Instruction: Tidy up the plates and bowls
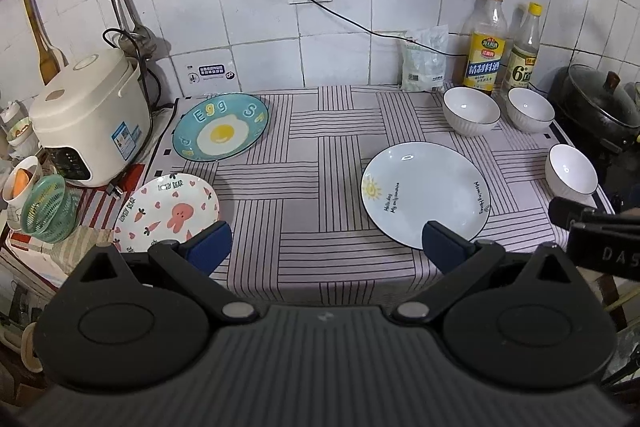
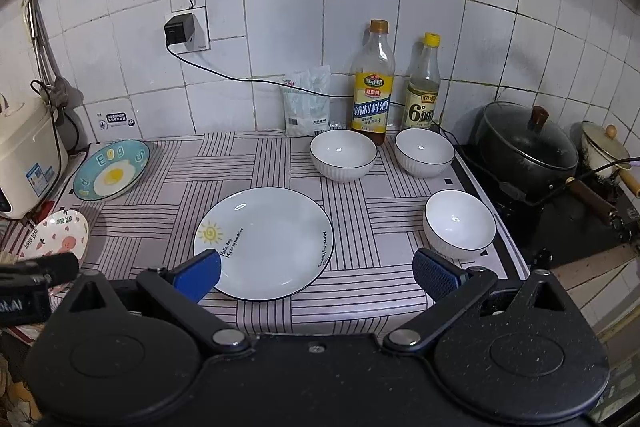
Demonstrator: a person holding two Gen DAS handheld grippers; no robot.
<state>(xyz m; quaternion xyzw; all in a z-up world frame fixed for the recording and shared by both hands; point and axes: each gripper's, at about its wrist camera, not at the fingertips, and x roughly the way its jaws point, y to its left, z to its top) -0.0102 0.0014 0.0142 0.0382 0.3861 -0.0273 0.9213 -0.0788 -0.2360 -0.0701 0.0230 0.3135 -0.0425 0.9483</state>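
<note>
Nearest the left wrist camera, the left gripper (image 1: 326,247) is held level above the front edge of the counter, its blue-padded fingers (image 1: 208,245) spread wide with nothing between them; its left pad overlaps the near rim of the pink bunny plate (image 1: 168,211) in the picture, though whether they touch cannot be told. The right gripper (image 2: 316,277) hangs in the same pose just to its right, also level, jaws wide apart and empty, with the left fingertip over the near-left rim of the white sun plate (image 2: 266,241) and the right fingertip just in front of the nearest white bowl (image 2: 459,223). Each tool's black body edges into the other's view, so the two sit side by side. All the dishes rest on the striped cloth (image 1: 320,163). The white sun plate (image 1: 424,193) lies flat in the near-middle, the pink bunny plate at the near-left corner partly off the cloth's edge. Further back on the left is the blue egg plate (image 1: 220,127), beside the rice cooker (image 1: 90,115). At the far right two more white bowls (image 2: 343,155) (image 2: 425,151) stand side by side, apart, in front of two bottles (image 2: 372,79) against the tiled wall. A black lidded pot (image 2: 528,147) sits on the stove at right.
</note>
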